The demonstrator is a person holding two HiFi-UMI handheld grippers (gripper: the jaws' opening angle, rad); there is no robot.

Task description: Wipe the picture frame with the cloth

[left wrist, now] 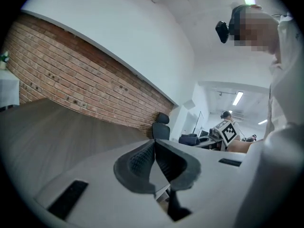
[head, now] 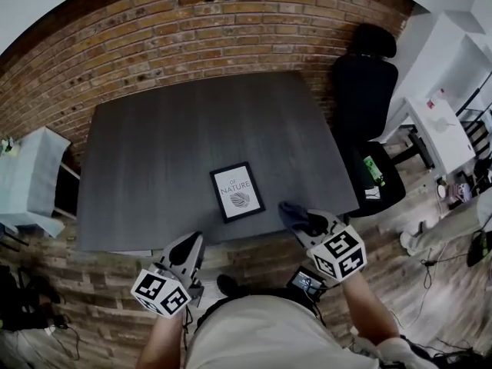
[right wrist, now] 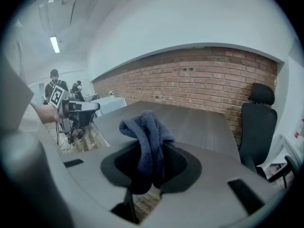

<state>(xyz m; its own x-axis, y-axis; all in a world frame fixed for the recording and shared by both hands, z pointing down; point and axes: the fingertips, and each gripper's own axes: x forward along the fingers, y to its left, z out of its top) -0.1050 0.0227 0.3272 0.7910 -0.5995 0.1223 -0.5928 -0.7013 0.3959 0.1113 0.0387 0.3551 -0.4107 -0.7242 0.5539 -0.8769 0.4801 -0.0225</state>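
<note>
grey table (head: 154, 152): picture frame (head: 237, 191) lay upper left of right gripper (head: 296, 216), jaws clamping cloth (right wrist: 145, 137); left gripper (head: 187, 250) pinched empty, farther.

Bare tabletop (head: 154, 167) lies open to the left of the picture frame (head: 237, 191), to its right and beyond it, so a gripper can pass on any of those sides. Well beyond the frame, a brick wall (head: 192, 29) closes off the table's back edge. Well to the frame's right a black office chair (head: 363, 91) stands against the table's corner; well to its left stands a pale blue side table (head: 31, 171).
</note>
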